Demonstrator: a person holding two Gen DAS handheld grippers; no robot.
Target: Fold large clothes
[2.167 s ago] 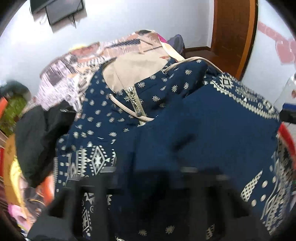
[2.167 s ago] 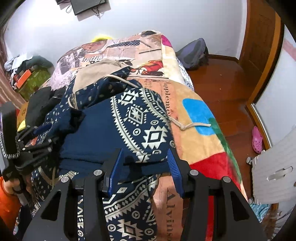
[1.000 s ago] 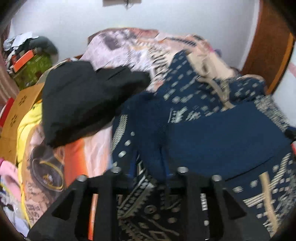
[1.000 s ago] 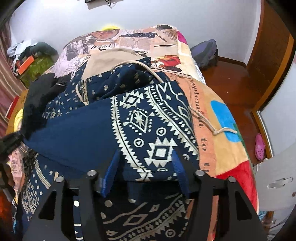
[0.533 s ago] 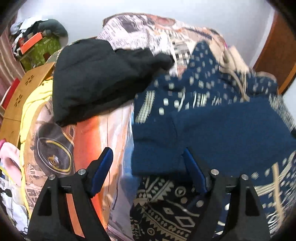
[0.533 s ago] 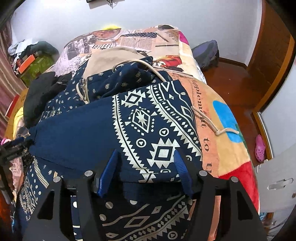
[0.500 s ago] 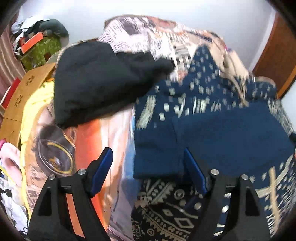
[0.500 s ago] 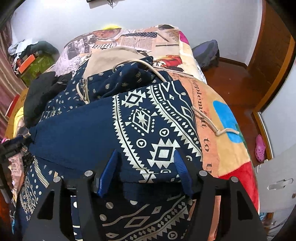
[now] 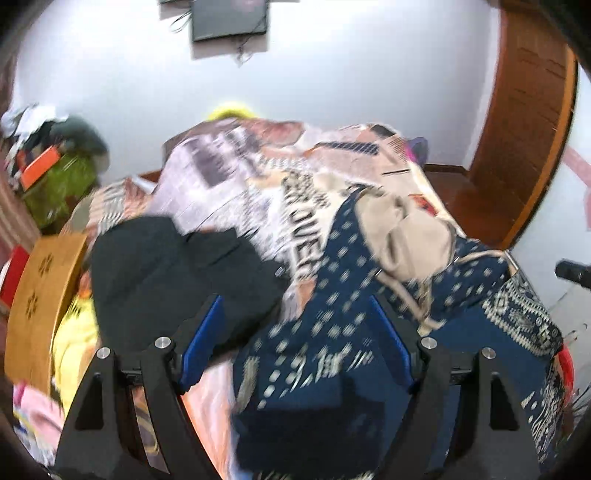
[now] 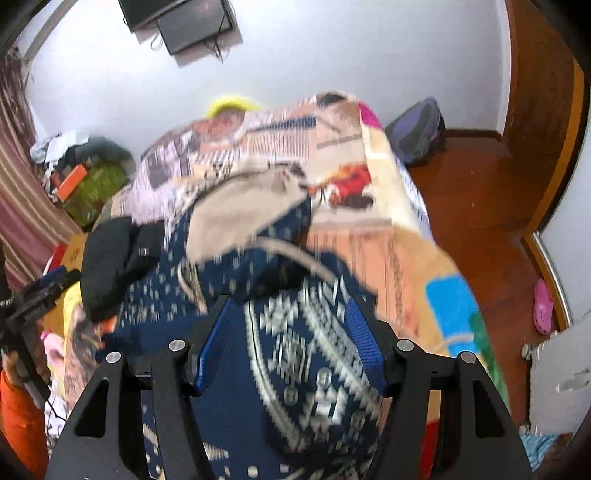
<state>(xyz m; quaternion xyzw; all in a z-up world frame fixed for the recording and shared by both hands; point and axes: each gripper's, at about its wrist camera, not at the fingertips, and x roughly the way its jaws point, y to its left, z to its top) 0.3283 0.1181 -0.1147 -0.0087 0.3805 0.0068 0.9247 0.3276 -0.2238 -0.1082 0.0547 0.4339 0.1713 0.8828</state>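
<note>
Navy patterned hoodie (image 9: 332, 332) lies folded on the bed, spread over a newspaper-print blanket (image 9: 236, 177) that covers the mattress. Going left to right in the left wrist view: a wooden panel with flower cut-outs (image 9: 40, 291) stands at the bed's left edge, a green heap of clutter (image 9: 62, 184) sits in the far corner, and a black garment (image 9: 166, 273) lies on the blanket just beside the hoodie, touching its left side. Then comes the hoodie itself — dotted navy cloth with a beige hood lining (image 9: 410, 236) turned up at its far end and a white geometric band along its right side. A brown wooden door (image 9: 524, 122) stands at the far right.

The left gripper (image 9: 295, 332) hangs above the hoodie's left part with its blue pads wide apart; nothing is between them and no cloth touches them.

In the right wrist view the same order holds: striped curtain (image 10: 22, 206), black garment, hoodie, then bare wooden floor (image 10: 480, 221) with a dark backpack (image 10: 417, 133) against the wall and a pink clog (image 10: 543, 306) near the right edge. The right gripper (image 10: 288, 332) hovers over the white-patterned panel — its fingers are apart and appear clear of the fabric, though blur softens the edges. A dark screen (image 10: 188, 18) hangs on the wall above.
</note>
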